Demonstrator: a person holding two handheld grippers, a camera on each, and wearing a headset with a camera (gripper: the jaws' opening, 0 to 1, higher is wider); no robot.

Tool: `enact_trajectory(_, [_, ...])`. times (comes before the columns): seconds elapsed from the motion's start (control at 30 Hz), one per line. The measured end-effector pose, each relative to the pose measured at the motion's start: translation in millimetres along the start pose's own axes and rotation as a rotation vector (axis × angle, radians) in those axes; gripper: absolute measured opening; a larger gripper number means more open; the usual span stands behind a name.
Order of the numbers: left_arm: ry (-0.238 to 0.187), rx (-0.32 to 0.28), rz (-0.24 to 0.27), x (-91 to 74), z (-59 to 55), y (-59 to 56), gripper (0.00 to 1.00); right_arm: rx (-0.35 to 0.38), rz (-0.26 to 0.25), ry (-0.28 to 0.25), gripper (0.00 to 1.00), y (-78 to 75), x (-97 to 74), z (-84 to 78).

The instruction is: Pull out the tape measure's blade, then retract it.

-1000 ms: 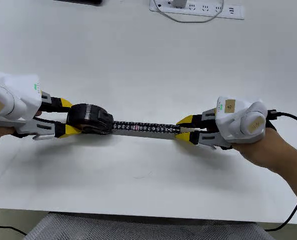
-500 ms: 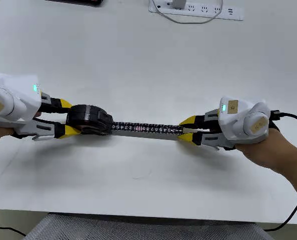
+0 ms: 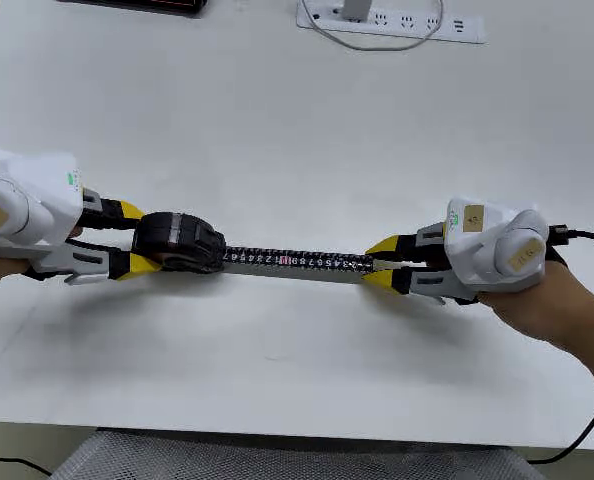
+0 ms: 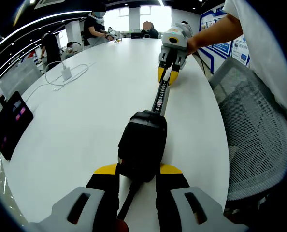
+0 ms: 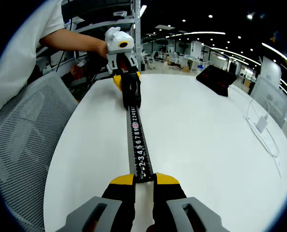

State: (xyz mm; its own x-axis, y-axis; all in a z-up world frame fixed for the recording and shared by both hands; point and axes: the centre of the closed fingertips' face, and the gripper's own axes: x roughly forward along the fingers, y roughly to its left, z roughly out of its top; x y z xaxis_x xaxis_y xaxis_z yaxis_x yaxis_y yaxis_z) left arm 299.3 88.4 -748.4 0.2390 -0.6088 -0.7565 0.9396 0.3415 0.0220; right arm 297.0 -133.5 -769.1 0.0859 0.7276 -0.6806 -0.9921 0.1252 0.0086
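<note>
A black tape measure case (image 3: 180, 241) lies on the white table, clamped between the yellow-tipped jaws of my left gripper (image 3: 137, 238). In the left gripper view the case (image 4: 142, 145) sits right in front of the jaws of my left gripper (image 4: 138, 170). Its black blade (image 3: 295, 262) with white numerals stretches rightward, low over the table. My right gripper (image 3: 381, 262) is shut on the blade's end. The right gripper view shows the blade (image 5: 137, 150) running from my right gripper (image 5: 143, 180) to the case (image 5: 131, 92).
A white power strip (image 3: 392, 18) with a looped cable lies at the table's far edge, and a dark device (image 3: 137, 4) lies at the far left. A mesh chair back (image 3: 287, 458) stands below the near edge. People sit at the far end of the room.
My right gripper has moved farther right with the blade end, so more blade is out of the case. The left gripper and the case have stayed put.
</note>
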Motion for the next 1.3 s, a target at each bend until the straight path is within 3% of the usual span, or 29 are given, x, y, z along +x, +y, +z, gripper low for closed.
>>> enact_trajectory(1.3, [0.0, 0.002, 0.003, -1.3, 0.4, -0.2, 0.22, -0.003, -0.017, 0.034, 0.09, 0.5, -15.8, -14.6])
